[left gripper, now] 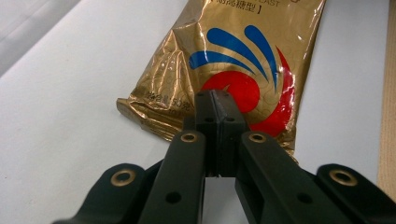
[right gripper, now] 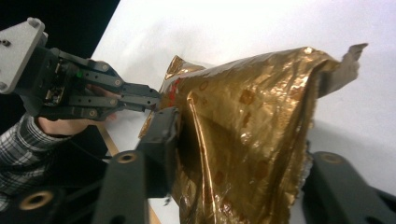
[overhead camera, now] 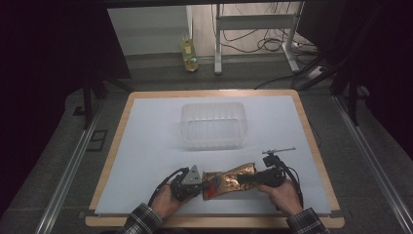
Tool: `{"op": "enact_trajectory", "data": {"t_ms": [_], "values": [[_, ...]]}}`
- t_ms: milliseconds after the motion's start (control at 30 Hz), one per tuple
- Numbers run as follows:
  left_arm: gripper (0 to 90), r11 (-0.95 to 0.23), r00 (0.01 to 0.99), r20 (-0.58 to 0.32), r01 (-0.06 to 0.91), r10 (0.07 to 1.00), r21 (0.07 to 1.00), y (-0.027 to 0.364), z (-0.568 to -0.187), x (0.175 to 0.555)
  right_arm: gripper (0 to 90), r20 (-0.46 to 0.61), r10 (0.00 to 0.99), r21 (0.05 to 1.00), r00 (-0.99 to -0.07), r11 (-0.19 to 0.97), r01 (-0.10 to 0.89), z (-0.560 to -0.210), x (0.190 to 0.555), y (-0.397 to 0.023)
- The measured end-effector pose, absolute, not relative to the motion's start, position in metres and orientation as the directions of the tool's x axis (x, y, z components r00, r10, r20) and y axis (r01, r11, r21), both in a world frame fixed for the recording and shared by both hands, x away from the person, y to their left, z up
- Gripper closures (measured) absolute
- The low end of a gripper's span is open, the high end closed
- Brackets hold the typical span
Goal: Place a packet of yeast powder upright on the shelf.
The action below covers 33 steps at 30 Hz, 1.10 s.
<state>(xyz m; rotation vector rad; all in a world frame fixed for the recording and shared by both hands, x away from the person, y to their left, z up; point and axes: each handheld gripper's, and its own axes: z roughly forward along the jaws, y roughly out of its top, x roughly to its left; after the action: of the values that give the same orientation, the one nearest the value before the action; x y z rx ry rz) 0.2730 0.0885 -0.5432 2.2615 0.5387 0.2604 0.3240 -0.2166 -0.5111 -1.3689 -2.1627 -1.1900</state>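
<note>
clear tub (overhead camera: 213, 125) ahead, table (overhead camera: 146, 146) sides open

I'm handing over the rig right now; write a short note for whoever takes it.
Left tongs: shut on the bottom edge of the gold packet.
Right tongs: jaws on either side of the packet's other end; from the right gripper view I cannot tell whether they press on it.
The packet is at the near edge of the table; the clear tub sits beyond it, empty.
Done: both ends reached.
Left: probably opening the packet.
</note>
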Motion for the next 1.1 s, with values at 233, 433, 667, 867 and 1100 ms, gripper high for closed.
{"op": "enact_trajectory", "data": {"t_ms": [233, 433, 667, 867, 1100], "values": [[86.2, -0.634, 0.891, 0.063, 0.269, 0.450, 0.725, 0.088, -0.541, 0.273, 70.4, 0.660, 0.572, 0.486, -0.486, 0.168, 0.858, -0.504, 0.321, -0.218], [75.6, -0.611, 0.876, 0.066, 0.277, 0.478, 0.742, 0.091, -0.537, 0.272, 71.6, 0.623, 0.574, 0.526, -0.531, 0.195, 0.828, -0.491, 0.318, -0.213], [64.8, -0.556, 0.862, 0.056, 0.275, 0.505, 0.784, 0.097, -0.531, 0.269, 71.7, 0.581, 0.580, 0.564, -0.571, 0.219, 0.796, -0.478, 0.316, -0.210], [52.6, -0.550, 0.856, 0.071, 0.263, 0.512, 0.793, 0.100, -0.530, 0.267, 71.9, 0.568, 0.585, 0.584, -0.579, 0.209, 0.784, -0.469, 0.317, -0.215], [35.1, -0.561, 0.855, 0.106, 0.235, 0.508, 0.794, 0.099, -0.532, 0.265, 72.0, 0.550, 0.587, 0.605, -0.593, 0.210, 0.768, -0.459, 0.318, -0.219]]}}
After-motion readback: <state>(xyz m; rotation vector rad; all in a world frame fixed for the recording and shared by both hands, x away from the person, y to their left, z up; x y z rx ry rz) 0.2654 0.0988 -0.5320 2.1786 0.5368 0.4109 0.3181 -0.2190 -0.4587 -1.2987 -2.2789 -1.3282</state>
